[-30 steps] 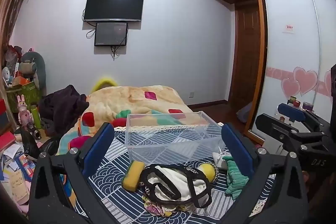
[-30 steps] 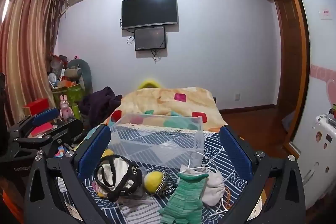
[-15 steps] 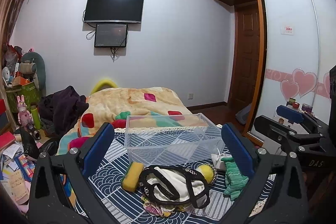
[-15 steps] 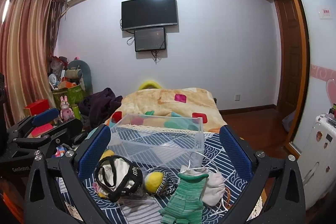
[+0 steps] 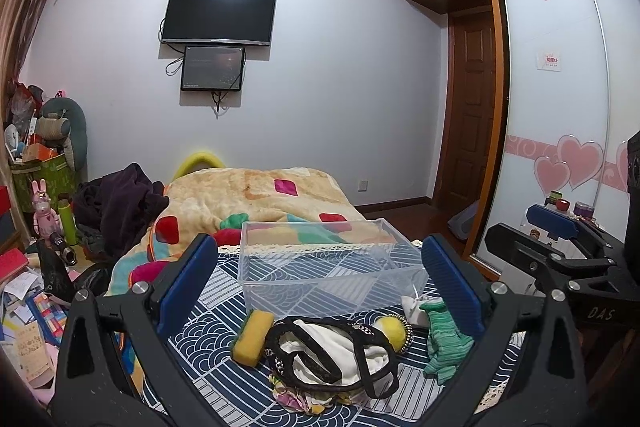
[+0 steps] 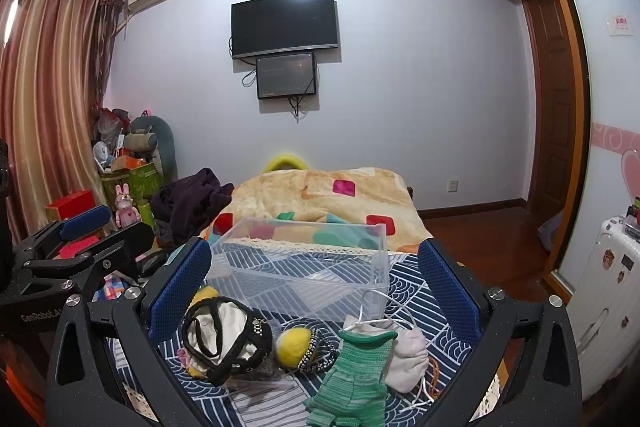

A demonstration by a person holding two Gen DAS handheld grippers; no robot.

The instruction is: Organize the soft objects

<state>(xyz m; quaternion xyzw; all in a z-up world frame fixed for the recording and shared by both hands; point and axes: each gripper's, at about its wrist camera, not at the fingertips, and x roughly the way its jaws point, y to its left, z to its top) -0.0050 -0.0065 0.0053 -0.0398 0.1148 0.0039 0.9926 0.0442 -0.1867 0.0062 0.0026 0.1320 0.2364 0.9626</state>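
Soft items (image 5: 332, 355) lie heaped before clear bin (image 5: 320, 263), beside quilt (image 5: 256, 203).

A clear plastic bin (image 5: 320, 259) is seen at centre frame; below it a yellow sponge (image 5: 253, 336), black-and-white garment (image 5: 332, 351), yellow ball (image 5: 390, 330) and green glove (image 5: 444, 339) are scattered.

Both wrist cameras are sitting low over the near end of the bed, looking along it at 12 o'clock toward the wall-mounted television (image 5: 219, 14) (image 6: 285, 24). The left wrist view is standing further left, catching the right gripper (image 5: 560, 247) at 3 o'clock; the right wrist view is catching the left gripper (image 6: 80, 239) at 9 o'clock. Both are sharing the clear plastic bin (image 5: 320, 263) (image 6: 304, 263) close ahead, the soft items just before it, the blanket (image 5: 256, 195) (image 6: 320, 195) beyond, and the far wall
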